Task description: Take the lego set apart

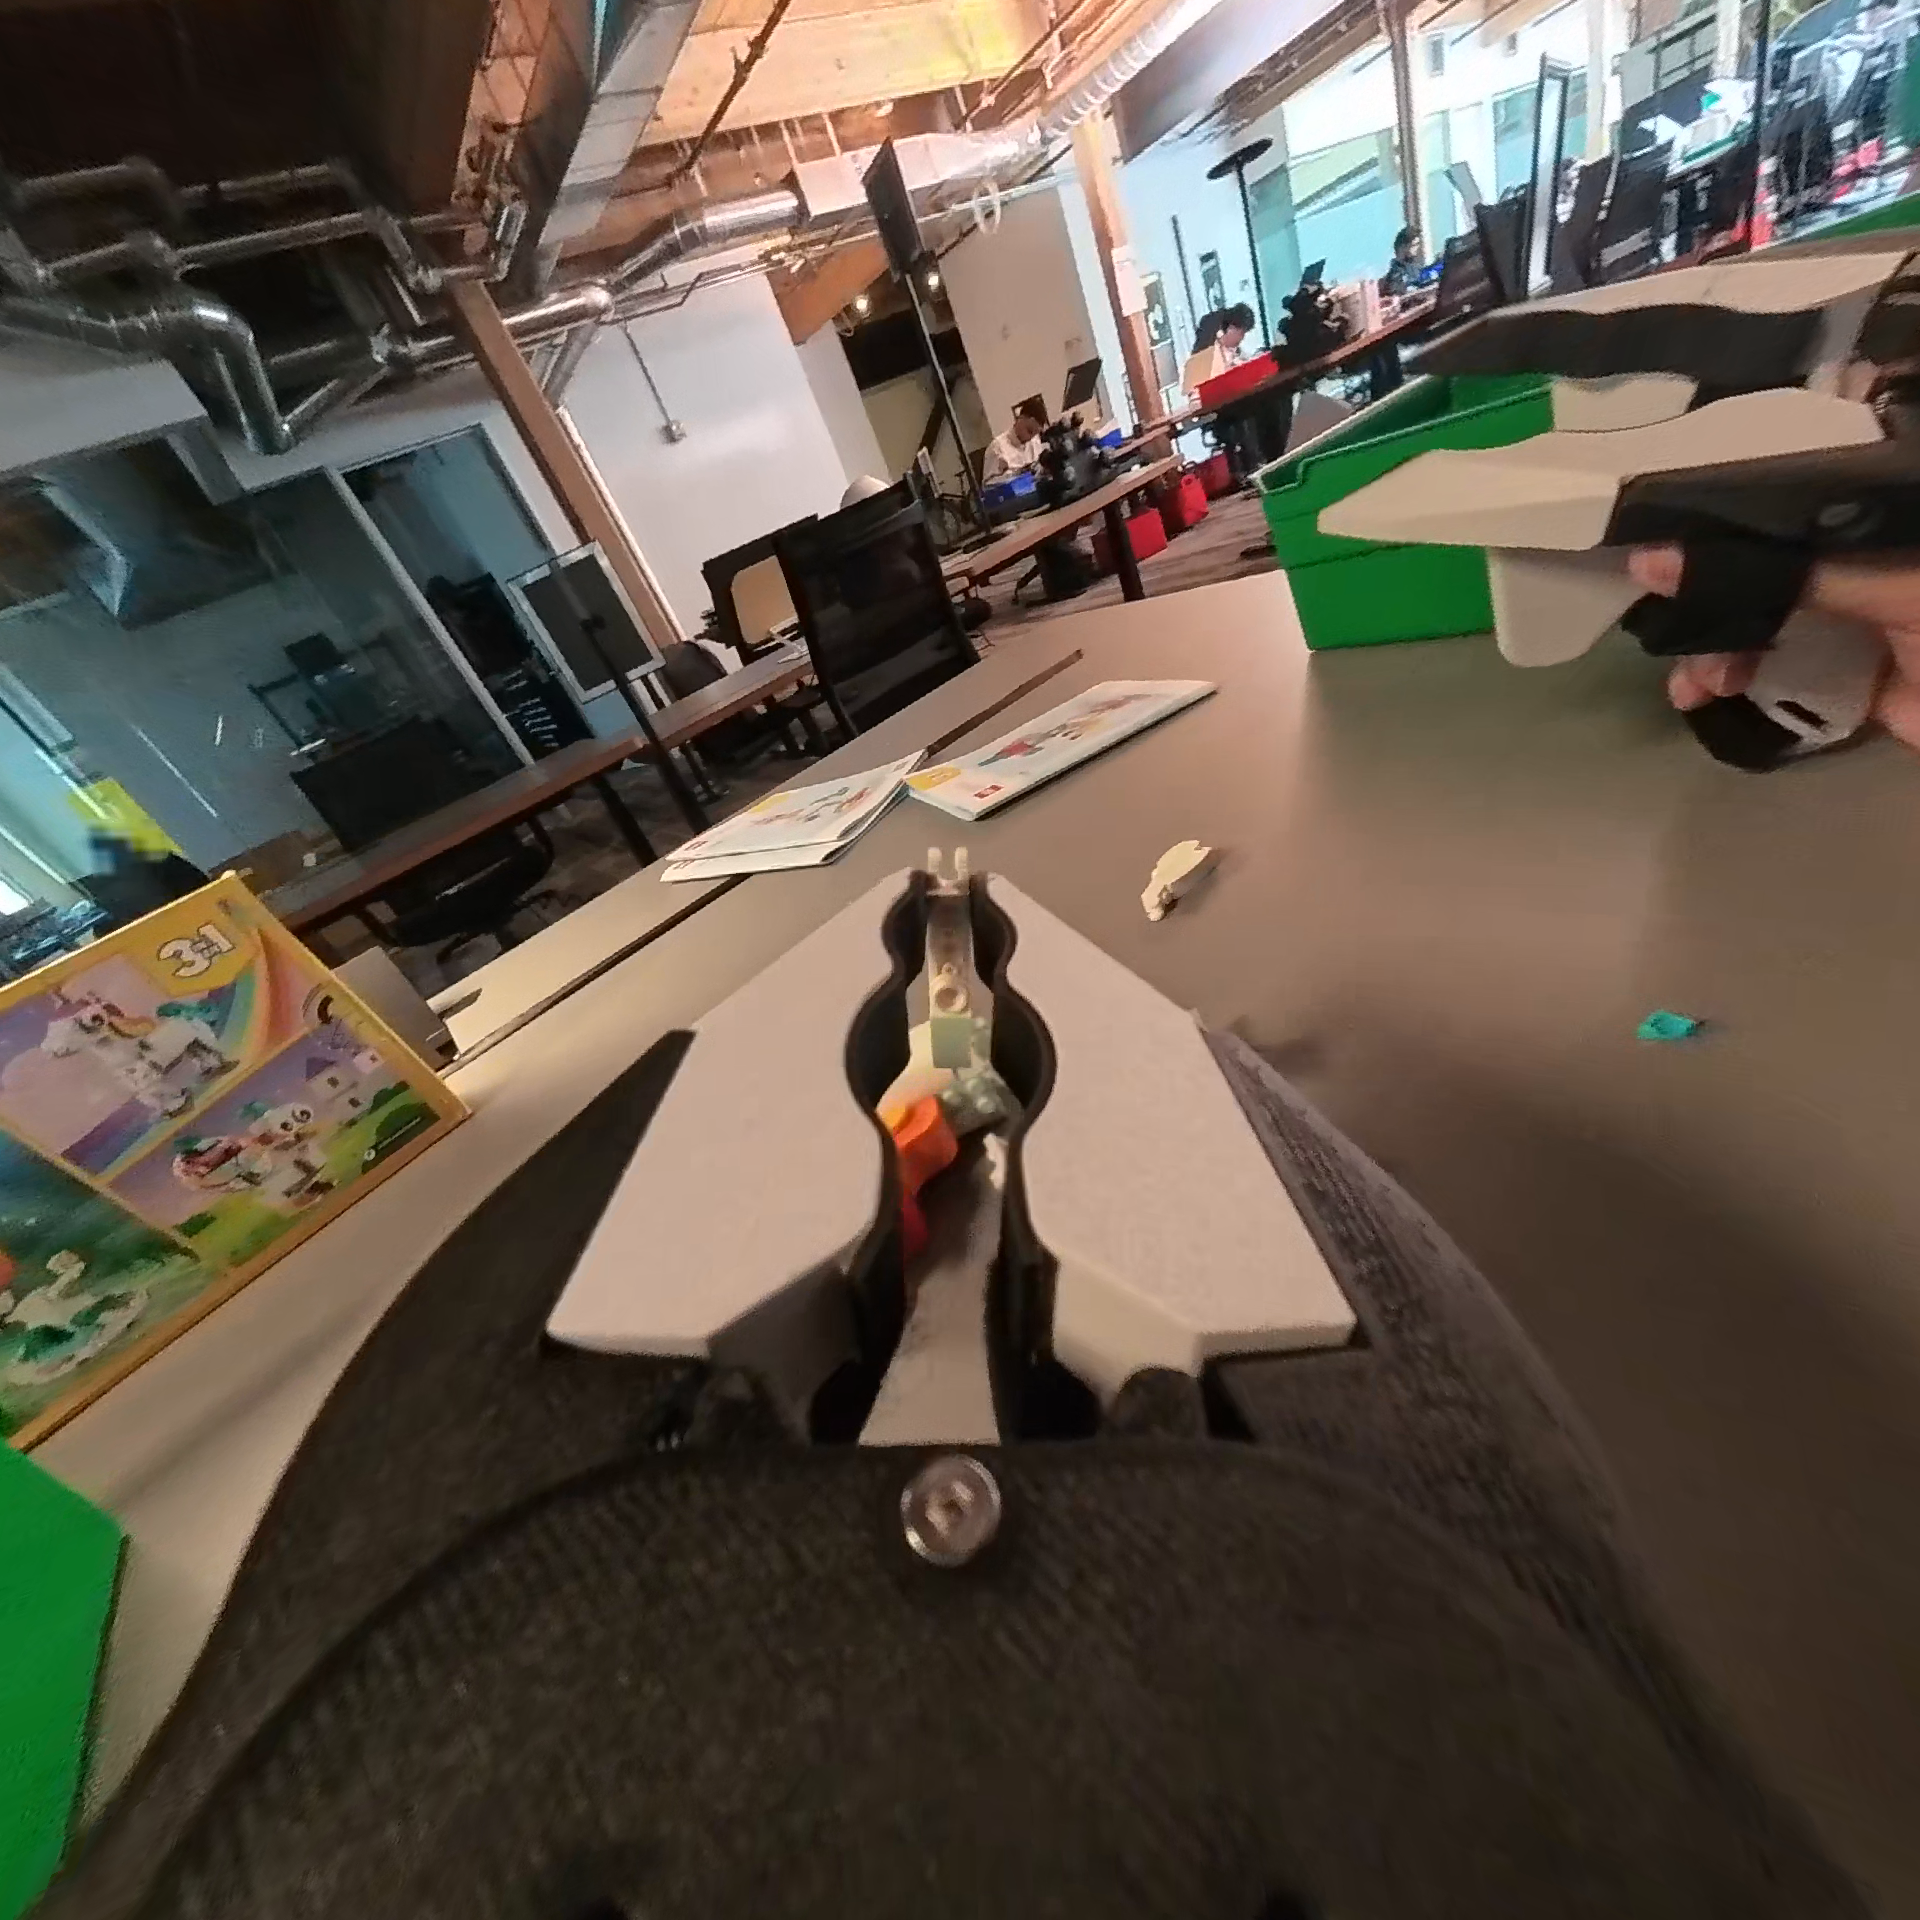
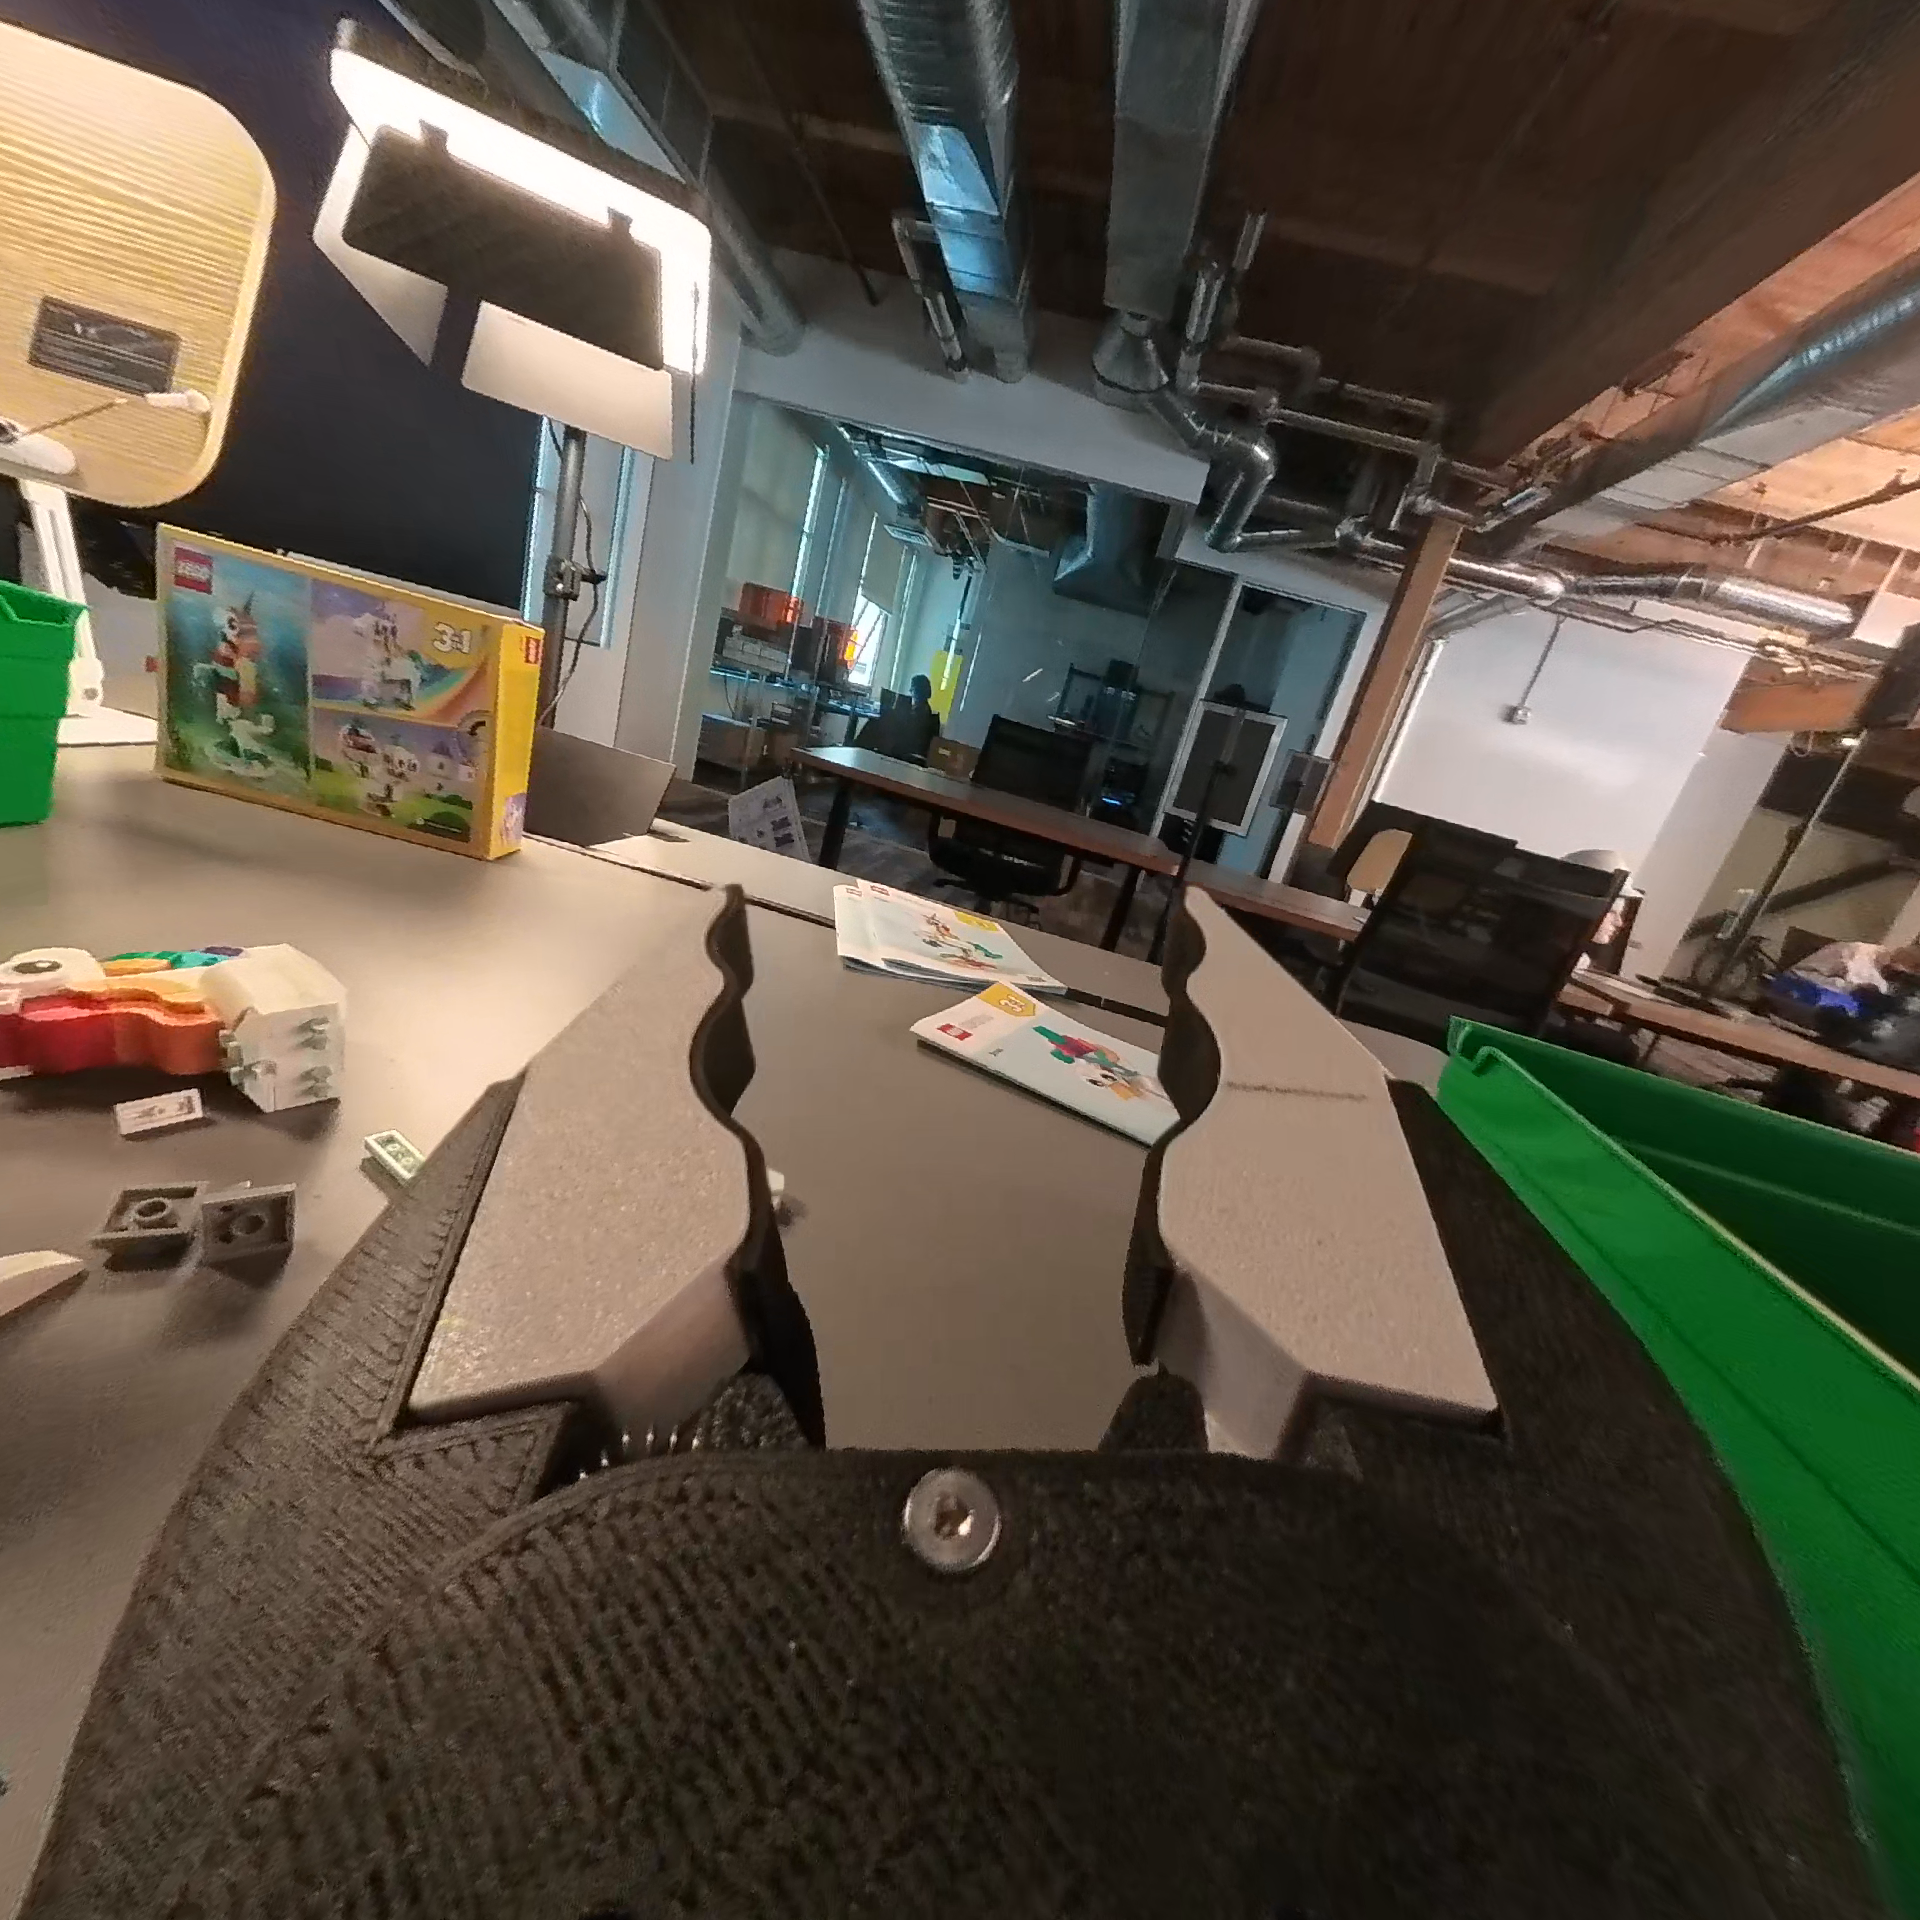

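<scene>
At the far left of the right wrist view, a green bin (image 2: 31,707) is being shown, with the yellow set box (image 2: 343,707) standing upright beside it on the grey table (image 2: 520,935). Nearer, the lego model (image 2: 166,1023) is lying on its side on the table, well apart from the right gripper (image 2: 961,935); loose pieces are scattered just below it, among them two dark grey plates (image 2: 197,1226). The right gripper is being held with its jaws spread wide and nothing between them. Past it, two booklets (image 2: 997,987) are lying flat, and another green bin (image 2: 1714,1195) is seen at the right. In the left wrist view, the left gripper (image 1: 951,883) is being kept clenched on a small lego chunk (image 1: 951,997) of white, pale green and orange parts, raised above the table. To its right, a white piece (image 1: 1179,878) and a teal piece (image 1: 1668,1029) are lying apart.
</scene>
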The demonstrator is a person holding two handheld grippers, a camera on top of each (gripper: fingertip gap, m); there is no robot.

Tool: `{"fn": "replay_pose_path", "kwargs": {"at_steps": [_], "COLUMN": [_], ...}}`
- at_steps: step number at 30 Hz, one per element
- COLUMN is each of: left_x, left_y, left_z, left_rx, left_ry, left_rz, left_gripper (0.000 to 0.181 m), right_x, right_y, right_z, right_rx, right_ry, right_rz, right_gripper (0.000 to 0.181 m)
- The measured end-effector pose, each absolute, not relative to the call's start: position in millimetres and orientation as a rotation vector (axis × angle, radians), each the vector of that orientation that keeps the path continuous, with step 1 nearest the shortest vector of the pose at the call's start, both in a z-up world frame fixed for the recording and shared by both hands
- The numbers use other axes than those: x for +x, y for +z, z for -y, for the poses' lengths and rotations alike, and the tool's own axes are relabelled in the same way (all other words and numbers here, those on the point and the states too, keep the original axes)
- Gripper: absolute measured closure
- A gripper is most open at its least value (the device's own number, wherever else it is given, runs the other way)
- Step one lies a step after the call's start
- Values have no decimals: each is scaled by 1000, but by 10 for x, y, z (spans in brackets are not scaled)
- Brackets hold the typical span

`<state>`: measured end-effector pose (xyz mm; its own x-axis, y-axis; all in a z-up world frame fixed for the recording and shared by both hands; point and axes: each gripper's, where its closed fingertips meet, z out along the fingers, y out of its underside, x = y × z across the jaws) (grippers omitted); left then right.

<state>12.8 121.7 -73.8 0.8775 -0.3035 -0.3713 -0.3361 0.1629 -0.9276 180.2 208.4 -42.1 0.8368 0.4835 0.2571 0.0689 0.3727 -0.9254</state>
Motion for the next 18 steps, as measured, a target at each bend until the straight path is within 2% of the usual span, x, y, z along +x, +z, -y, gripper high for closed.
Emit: {"fn": "replay_pose_path", "kwargs": {"at_steps": [10,18], "left_x": [242,188], "left_y": [-705,-654], "left_z": [-1166,-1124], "left_rx": [-1389,-1374], "left_ry": [29,96], "left_rz": [-594,-558], "left_gripper": [174,174], "right_x": [1702,1713], "right_y": [-478,-648], "right_z": [-2003,-2011], "right_rx": [-1196,-1211], "right_ry": [320,62], "right_rz": [632,768], "right_gripper": [106,106]}}
